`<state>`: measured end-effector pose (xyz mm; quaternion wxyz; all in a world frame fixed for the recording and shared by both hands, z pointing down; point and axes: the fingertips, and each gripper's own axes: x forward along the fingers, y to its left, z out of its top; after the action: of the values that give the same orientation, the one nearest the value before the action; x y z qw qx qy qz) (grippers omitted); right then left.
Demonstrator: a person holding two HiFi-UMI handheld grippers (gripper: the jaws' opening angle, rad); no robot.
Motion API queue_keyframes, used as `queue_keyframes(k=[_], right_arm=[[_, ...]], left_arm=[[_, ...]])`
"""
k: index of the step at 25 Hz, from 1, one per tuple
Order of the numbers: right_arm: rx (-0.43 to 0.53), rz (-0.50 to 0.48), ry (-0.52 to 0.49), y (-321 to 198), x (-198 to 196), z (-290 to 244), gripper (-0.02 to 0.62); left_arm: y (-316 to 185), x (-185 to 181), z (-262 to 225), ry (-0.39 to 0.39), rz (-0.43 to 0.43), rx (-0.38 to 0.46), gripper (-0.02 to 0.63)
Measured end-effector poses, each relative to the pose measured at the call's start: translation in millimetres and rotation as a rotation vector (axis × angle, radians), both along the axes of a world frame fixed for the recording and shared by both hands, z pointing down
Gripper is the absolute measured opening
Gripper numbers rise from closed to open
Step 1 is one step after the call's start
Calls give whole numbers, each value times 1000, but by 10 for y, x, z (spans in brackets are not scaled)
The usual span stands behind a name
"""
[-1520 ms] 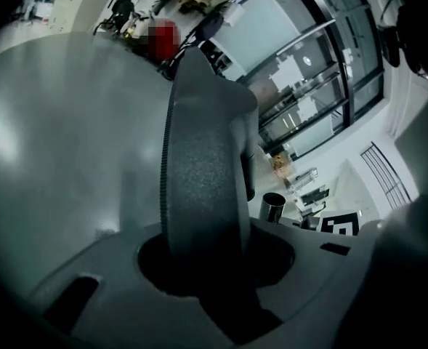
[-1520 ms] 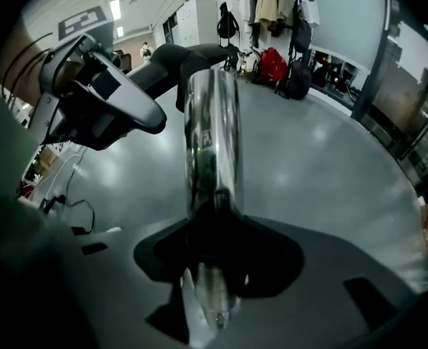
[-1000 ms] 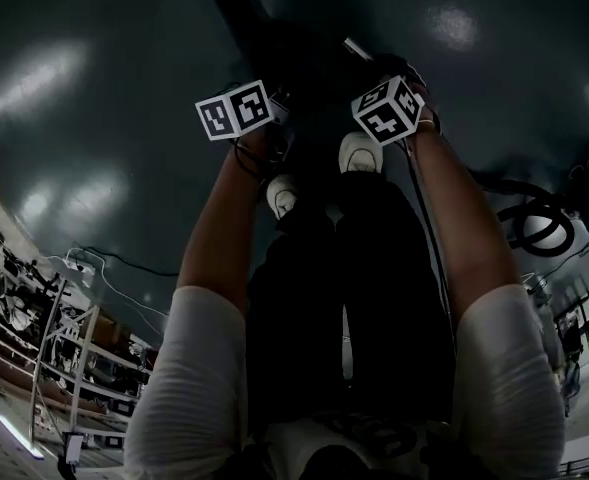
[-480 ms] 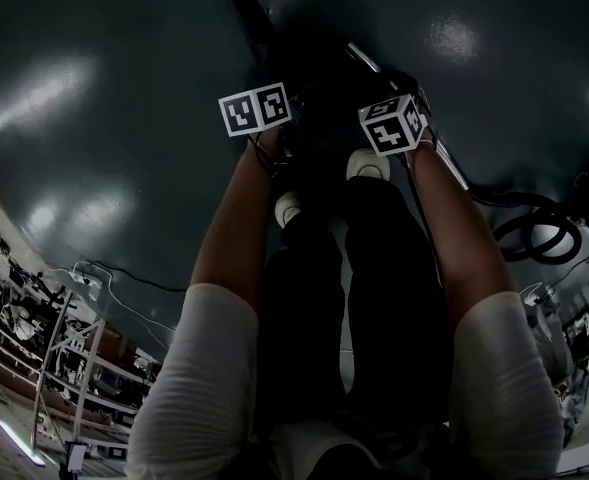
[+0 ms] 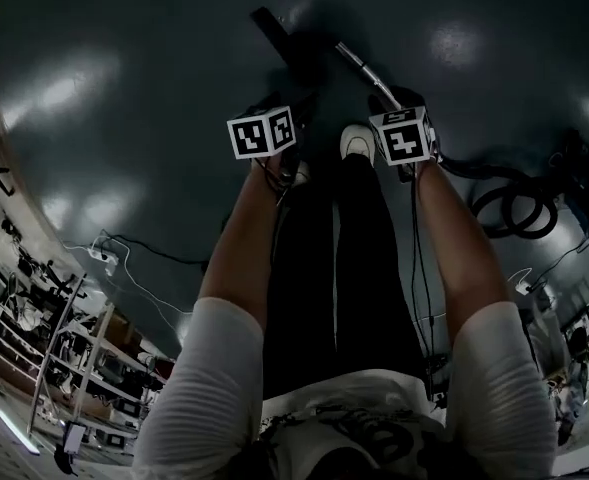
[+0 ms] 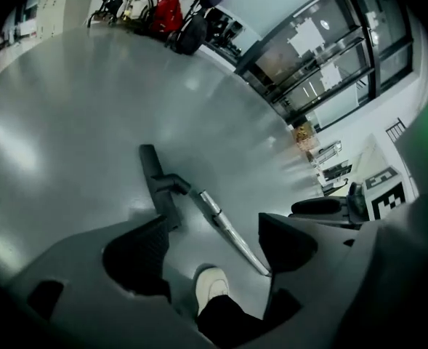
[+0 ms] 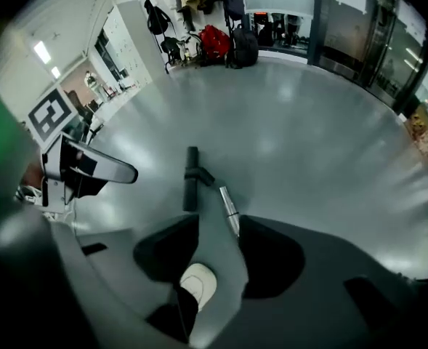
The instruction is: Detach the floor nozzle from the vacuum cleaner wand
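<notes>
- Black bar-shaped floor nozzle (image 6: 158, 184) lies flat on the glossy grey surface (image 6: 68, 122), ahead of both tools. Neither tool touches it.
- Nozzle long axis: in the head view it runs from upper left to lower right. A short neck branches off its side toward the silver metal vacuum wand (image 6: 228, 230).
- Wand long axis: slants from the nozzle neck back toward the person's right side. The wand's far end meets the neck; whether the joint is latched cannot be told.
- Left tool (image 6: 212, 242): jaws spread wide, nothing gripped. Through the gap show only the surface, the wand and a white shoe (image 6: 212, 286).
- Right tool (image 7: 219, 249): jaws likewise spread, nothing pinched. In the head view it sits close by the near stretch of the wand.
- Hidden: in both gripper views the wand's near end passes behind a jaw edge, so that end is not seen.
- Hard to read: in the head view the nozzle is nearly lost against the dark surface, and both sets of jaws are masked by the tools' own bodies.
- Black coiled hose (image 5: 514, 203) lies off to the right; its outline is partly swallowed by shadow.
</notes>
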<state>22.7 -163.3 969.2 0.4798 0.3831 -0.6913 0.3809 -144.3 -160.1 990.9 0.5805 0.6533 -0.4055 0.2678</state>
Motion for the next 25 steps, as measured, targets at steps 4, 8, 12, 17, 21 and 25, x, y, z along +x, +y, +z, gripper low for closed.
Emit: queue_keyframes(k=[4, 8, 12, 17, 21, 25], right_arm=[[88, 45, -21, -253, 83, -1134, 118], [210, 115, -29, -479, 212, -2362, 27], [316, 185, -66, -718, 357, -3530, 5], [451, 305, -188, -843, 428, -4898, 3], [569, 330, -342, -793, 486, -5951, 3], [706, 238, -379, -646, 524, -6663, 3]], left_arm=[[-237, -81, -1192, -58, -4, 117, 185], [-530, 39, -2569, -8, 21, 322, 118], [-948, 234, -3945, 7, 37, 537, 52], [-1099, 472, -5424, 23, 6, 736, 40], [-925, 701, -6332, -8, 27, 827, 5], [-651, 843, -6889, 5, 17, 841, 5]])
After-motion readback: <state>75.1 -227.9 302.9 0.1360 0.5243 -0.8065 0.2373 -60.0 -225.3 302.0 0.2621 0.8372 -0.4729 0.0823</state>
